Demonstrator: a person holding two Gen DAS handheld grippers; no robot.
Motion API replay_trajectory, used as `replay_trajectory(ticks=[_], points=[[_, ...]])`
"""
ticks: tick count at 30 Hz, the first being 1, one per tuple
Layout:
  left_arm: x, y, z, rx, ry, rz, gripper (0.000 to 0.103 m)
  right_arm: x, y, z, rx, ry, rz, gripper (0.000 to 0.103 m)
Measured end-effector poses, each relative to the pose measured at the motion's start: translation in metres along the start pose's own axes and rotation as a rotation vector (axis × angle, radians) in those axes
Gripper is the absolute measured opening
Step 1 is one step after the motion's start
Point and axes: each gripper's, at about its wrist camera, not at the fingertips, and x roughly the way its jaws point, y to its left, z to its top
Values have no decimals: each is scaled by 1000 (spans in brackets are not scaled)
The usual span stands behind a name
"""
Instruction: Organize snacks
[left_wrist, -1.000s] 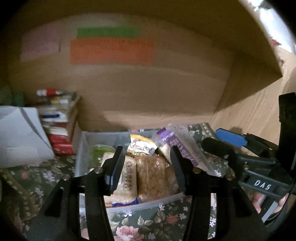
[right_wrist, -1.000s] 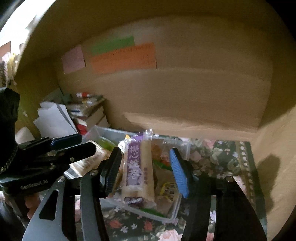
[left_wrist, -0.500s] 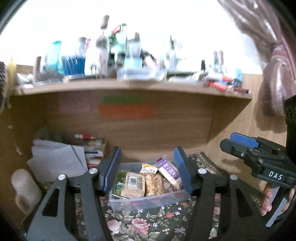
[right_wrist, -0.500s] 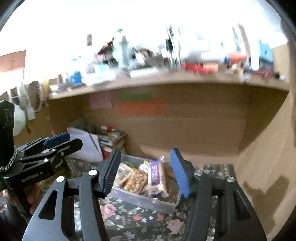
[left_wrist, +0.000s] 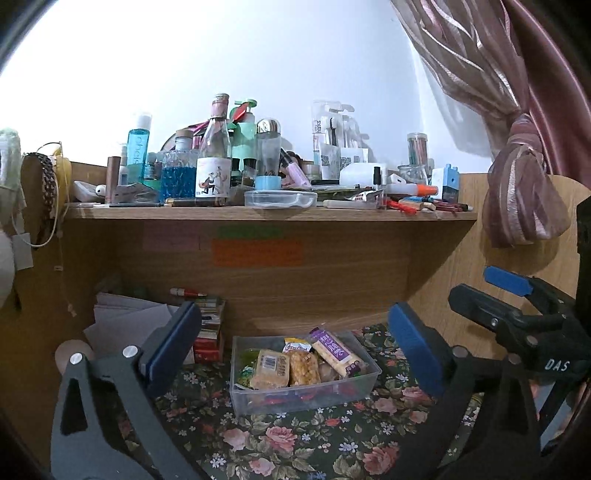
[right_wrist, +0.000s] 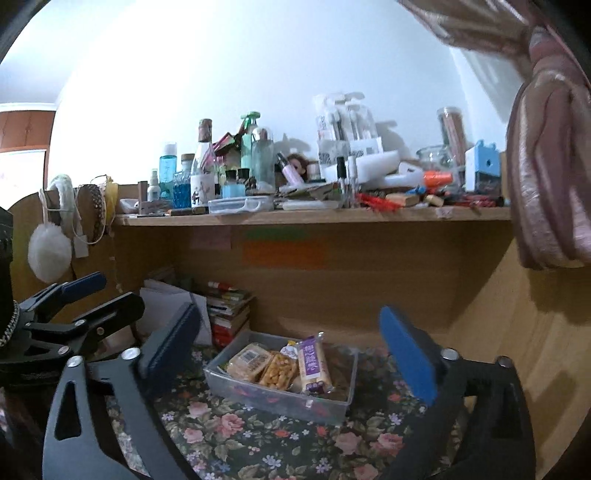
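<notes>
Under the cluttered wooden shelf (left_wrist: 269, 214), the clear plastic box (left_wrist: 303, 397) of wrapped snack packs (right_wrist: 280, 365) sits on the floral cloth. Both claws, left gripper (left_wrist: 295, 347) and right gripper (right_wrist: 291, 343), have drawn back, jaws opening empty; sorting looks finished.

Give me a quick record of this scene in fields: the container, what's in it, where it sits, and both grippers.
container: clear plastic bin
contents: purple-labelled snack pack, peanut bar, pale wrapped bar, others partly hidden
surface: floral cloth, under a cluttered shelf
left gripper: jaws opening, nothing between them
right gripper: jaws opening, nothing between them
</notes>
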Motion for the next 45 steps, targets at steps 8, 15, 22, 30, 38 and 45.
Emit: replay_trajectory(ticks=[8, 15, 22, 30, 38, 45], points=[[-8, -2, -3, 1, -7, 13, 103, -8, 8, -4, -20, -1, -25, 103], [-8, -1, -4, 4, -9, 13, 103, -7, 9, -4, -20, 3, -24, 103], [-6, -1, -5, 3, -4, 12, 103, -5, 9, -6, -21, 6, -28, 103], [0, -2, -6, -1, 3, 10, 103, -2, 6, -8, -5, 17, -36, 103], [1, -2, -7, -2, 4, 11, 103, -2, 8, -8, -7, 16, -40, 103], [1, -1, -7, -1, 4, 8, 103, 0, 5, -8, -6, 19, -32, 103]])
